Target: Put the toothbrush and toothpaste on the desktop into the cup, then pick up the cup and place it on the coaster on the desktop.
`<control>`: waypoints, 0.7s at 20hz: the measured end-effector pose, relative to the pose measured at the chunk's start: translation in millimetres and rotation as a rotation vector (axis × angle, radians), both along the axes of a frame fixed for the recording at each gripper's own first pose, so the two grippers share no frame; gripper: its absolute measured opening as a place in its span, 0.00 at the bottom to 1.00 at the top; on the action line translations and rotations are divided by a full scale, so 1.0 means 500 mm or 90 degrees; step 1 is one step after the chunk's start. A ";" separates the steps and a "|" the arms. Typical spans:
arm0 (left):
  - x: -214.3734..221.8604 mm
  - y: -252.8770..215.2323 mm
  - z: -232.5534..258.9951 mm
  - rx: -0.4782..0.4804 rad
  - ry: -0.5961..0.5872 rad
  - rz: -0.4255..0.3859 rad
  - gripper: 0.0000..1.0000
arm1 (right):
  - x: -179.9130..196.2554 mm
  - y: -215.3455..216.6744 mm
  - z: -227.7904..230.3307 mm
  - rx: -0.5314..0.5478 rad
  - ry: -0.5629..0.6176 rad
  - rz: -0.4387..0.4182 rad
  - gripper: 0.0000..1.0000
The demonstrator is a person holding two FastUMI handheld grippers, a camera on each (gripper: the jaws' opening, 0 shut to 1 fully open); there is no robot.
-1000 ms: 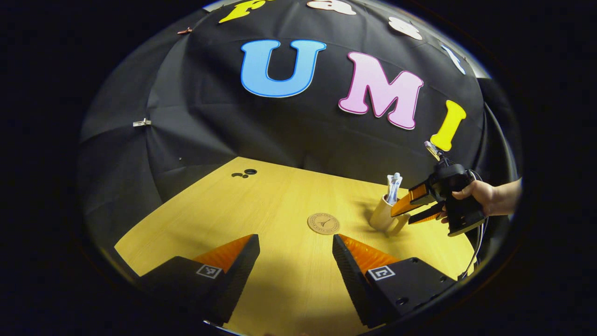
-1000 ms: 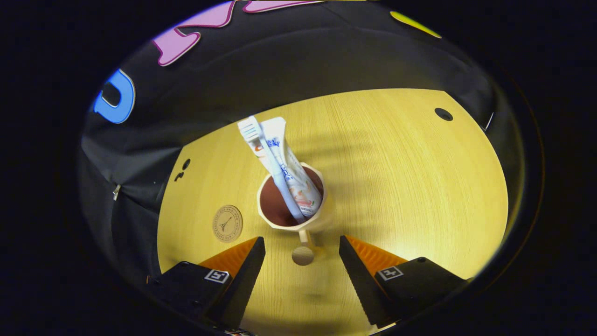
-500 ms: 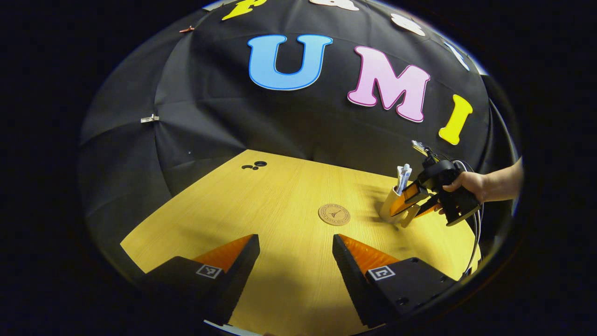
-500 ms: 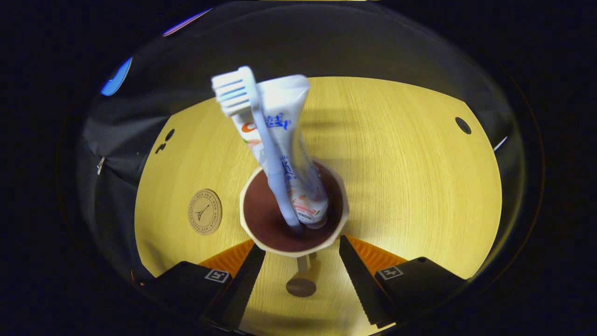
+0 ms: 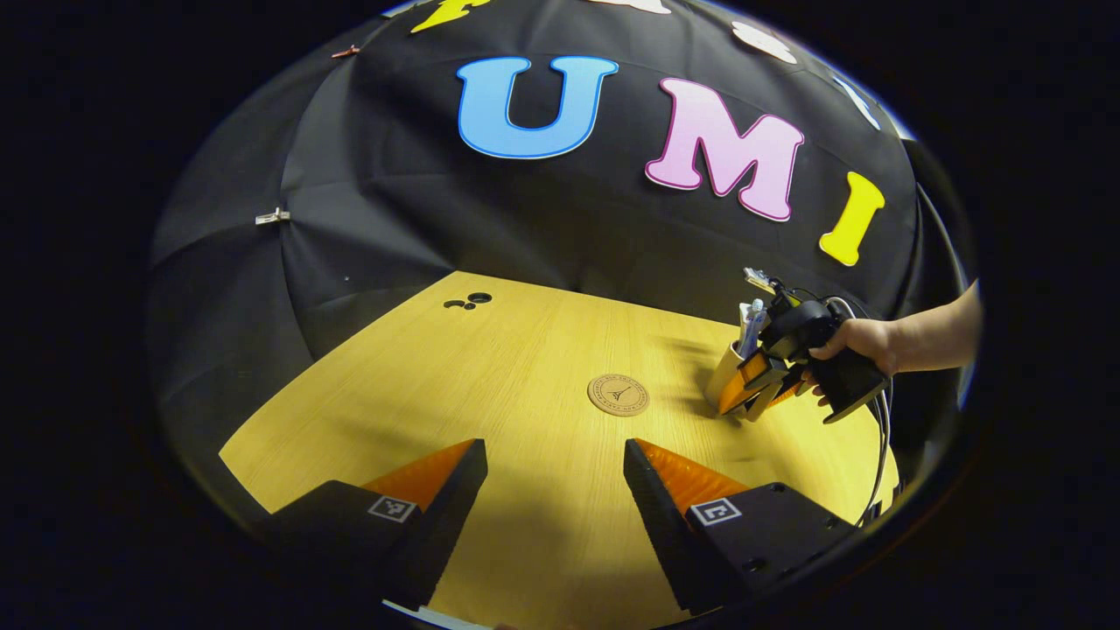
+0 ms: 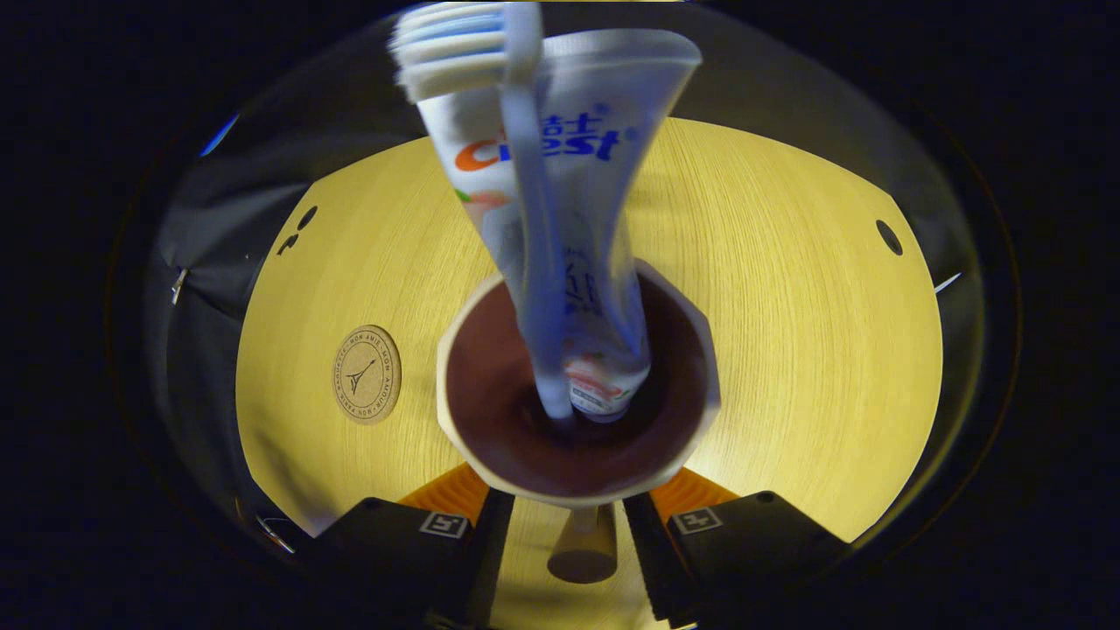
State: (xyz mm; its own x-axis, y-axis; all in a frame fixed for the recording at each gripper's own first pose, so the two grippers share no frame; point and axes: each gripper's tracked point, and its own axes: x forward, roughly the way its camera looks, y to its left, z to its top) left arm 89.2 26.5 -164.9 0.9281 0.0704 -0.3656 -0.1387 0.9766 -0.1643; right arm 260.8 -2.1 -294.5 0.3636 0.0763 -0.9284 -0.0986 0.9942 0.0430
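The cream cup (image 6: pixel 444 385) with a brown inside stands on the wooden desktop (image 6: pixel 787 289), and in it lean the white toothpaste tube (image 6: pixel 604 166) and the pale blue toothbrush (image 6: pixel 525 201). My right gripper (image 6: pixel 569 503) is pushed in under the cup's rim. Its jaws straddle the cup's handle (image 6: pixel 582 547) with a gap on each side, narrowed but open. In the left gripper view a hand (image 5: pixel 862 337) holds that right gripper (image 5: pixel 742 404) against the cup (image 5: pixel 723 374). The round cork coaster (image 5: pixel 618 395) lies just left of the cup. My left gripper (image 5: pixel 554 455) hovers open over the near desktop.
The coaster (image 6: pixel 367 374) sits a short way to the left of the cup in the right gripper view. Cable holes (image 5: pixel 468 302) mark the far left corner of the desktop, and another hole (image 6: pixel 888 236) lies far right. The black cloth wall closes the back.
My right gripper has moved forward and down onto the cup, so its handle now lies between the fingers, and the jaws have narrowed. The left gripper has barely moved.
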 end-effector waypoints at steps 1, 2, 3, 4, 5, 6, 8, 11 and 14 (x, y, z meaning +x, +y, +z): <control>0.002 0.001 -0.001 -0.001 0.001 0.000 0.98 | -0.001 -0.004 0.000 -0.003 -0.001 -0.001 0.63; 0.004 0.001 -0.002 -0.002 0.003 0.001 0.98 | 0.000 -0.010 0.003 -0.003 -0.001 -0.003 0.52; 0.003 0.001 -0.002 -0.002 0.004 0.001 0.98 | 0.003 -0.011 0.003 0.000 0.000 -0.006 0.35; 0.005 0.000 -0.003 -0.003 0.005 0.000 0.98 | 0.004 -0.016 0.000 -0.005 0.001 -0.008 0.44; 0.004 -0.002 -0.005 -0.003 0.010 -0.001 0.98 | 0.005 -0.016 0.002 -0.008 0.000 -0.004 0.41; 0.003 -0.005 -0.006 -0.003 0.014 -0.003 0.98 | 0.007 -0.016 -0.001 -0.017 -0.006 0.007 0.39; 0.005 -0.009 -0.004 -0.001 0.016 -0.008 0.98 | 0.000 -0.015 0.002 -0.033 -0.016 0.027 0.27; 0.005 -0.019 -0.010 0.005 0.022 -0.017 0.98 | 0.002 -0.018 0.002 -0.041 -0.023 0.033 0.33; 0.001 -0.022 -0.016 0.013 0.028 -0.021 0.98 | 0.004 -0.019 0.005 -0.052 -0.037 0.045 0.33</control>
